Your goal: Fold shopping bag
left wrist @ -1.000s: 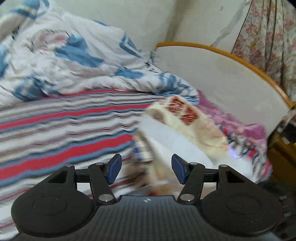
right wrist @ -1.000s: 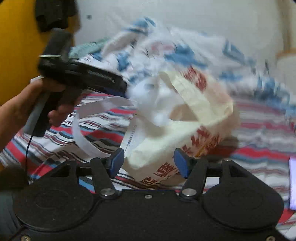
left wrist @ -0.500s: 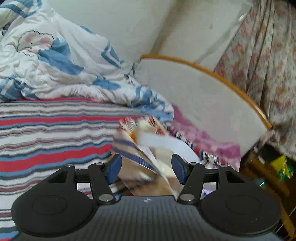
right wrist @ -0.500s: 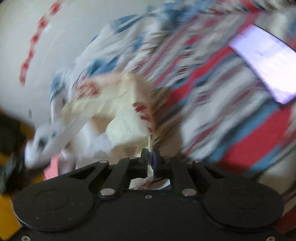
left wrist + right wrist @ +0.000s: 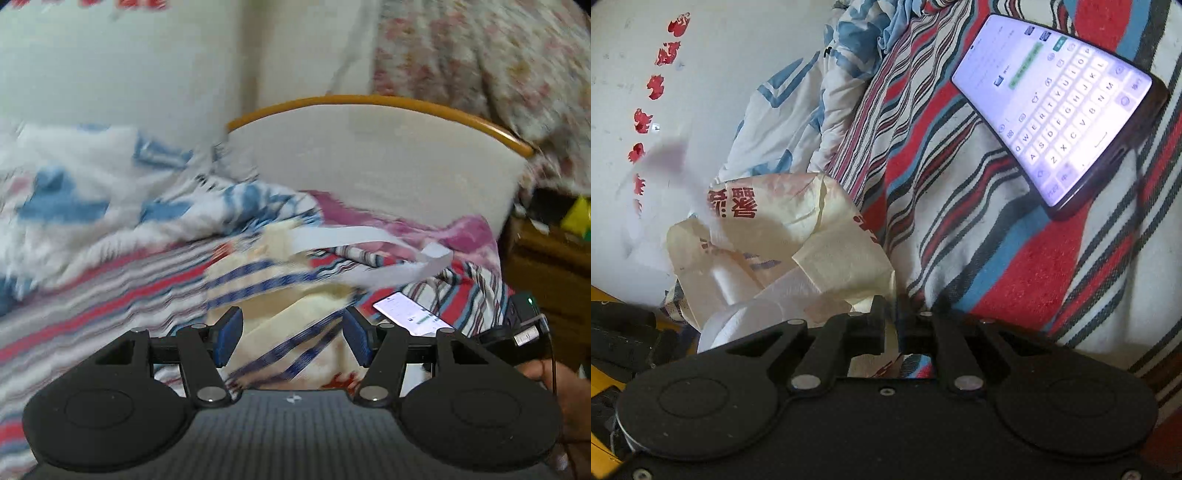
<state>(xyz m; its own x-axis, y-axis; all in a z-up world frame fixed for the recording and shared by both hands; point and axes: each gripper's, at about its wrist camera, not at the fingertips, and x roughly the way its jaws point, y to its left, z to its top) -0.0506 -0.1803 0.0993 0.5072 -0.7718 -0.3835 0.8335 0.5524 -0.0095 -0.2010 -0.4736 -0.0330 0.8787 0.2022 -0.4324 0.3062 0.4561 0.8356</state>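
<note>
The shopping bag (image 5: 783, 236) is a cream, papery-looking fabric bag printed with red characters and thin blue stripes, badly crumpled, with white strap handles (image 5: 354, 236) looping loose above it. It lies on the striped bedsheet (image 5: 960, 229), toward the side of the bed where the blue-and-white quilt (image 5: 110, 206) is bunched against the wall. The right gripper (image 5: 892, 314) has its jaws pinched together on a thin edge of the bag's cloth, which runs up between the pads; those jaws have just closed. The left gripper (image 5: 291, 332) is about half open, its blue pads (image 5: 229, 332) standing either side of the bag's near fold, and whether they touch the cloth cannot be told through the blur. A lit phone (image 5: 1060, 107) showing a keyboard lies flat on the sheet, apart from the bag. Beyond the bag stands the bed's curved white board with an orange rim (image 5: 369, 101), a pink cloth (image 5: 369, 214) heaped at its foot.
</note>
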